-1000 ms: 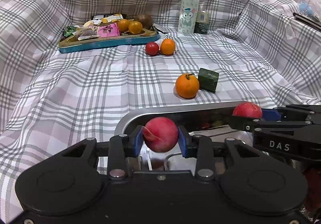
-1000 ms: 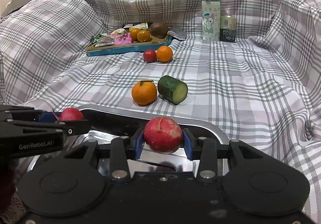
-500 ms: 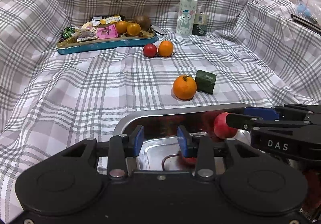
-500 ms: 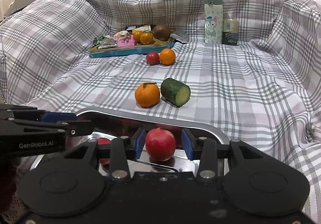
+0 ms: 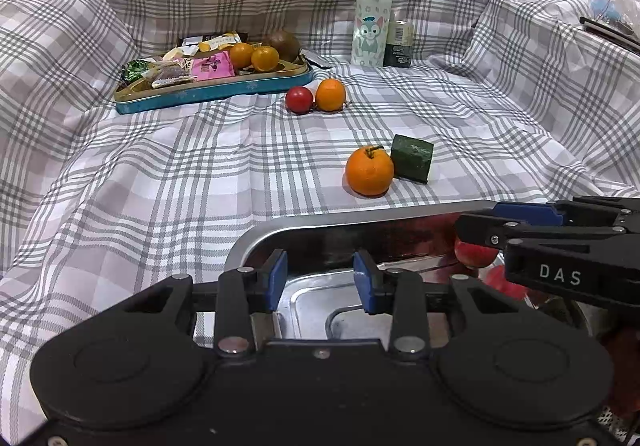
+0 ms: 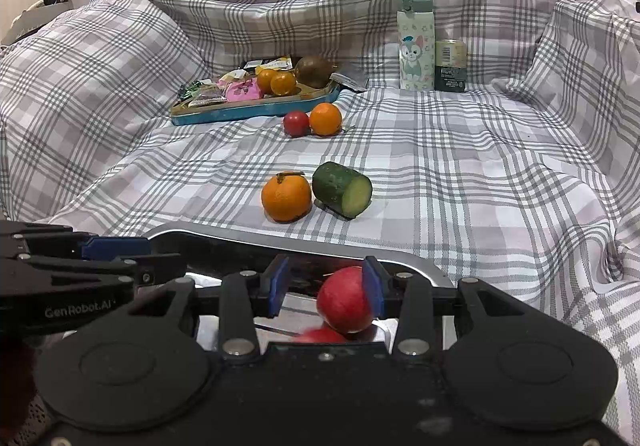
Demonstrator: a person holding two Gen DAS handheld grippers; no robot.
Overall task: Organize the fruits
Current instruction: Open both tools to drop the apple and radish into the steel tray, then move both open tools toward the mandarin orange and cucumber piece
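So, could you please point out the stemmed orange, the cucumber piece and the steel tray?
stemmed orange (image 6: 286, 196): right wrist view, middle of its peel.
cucumber piece (image 6: 357, 198): right wrist view, pale cut face.
steel tray (image 5: 320, 217): left wrist view, far rim.

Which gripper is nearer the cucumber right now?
Right. The right gripper sits over the tray's end just below the cucumber; the left gripper is farther along the tray, beyond the orange.
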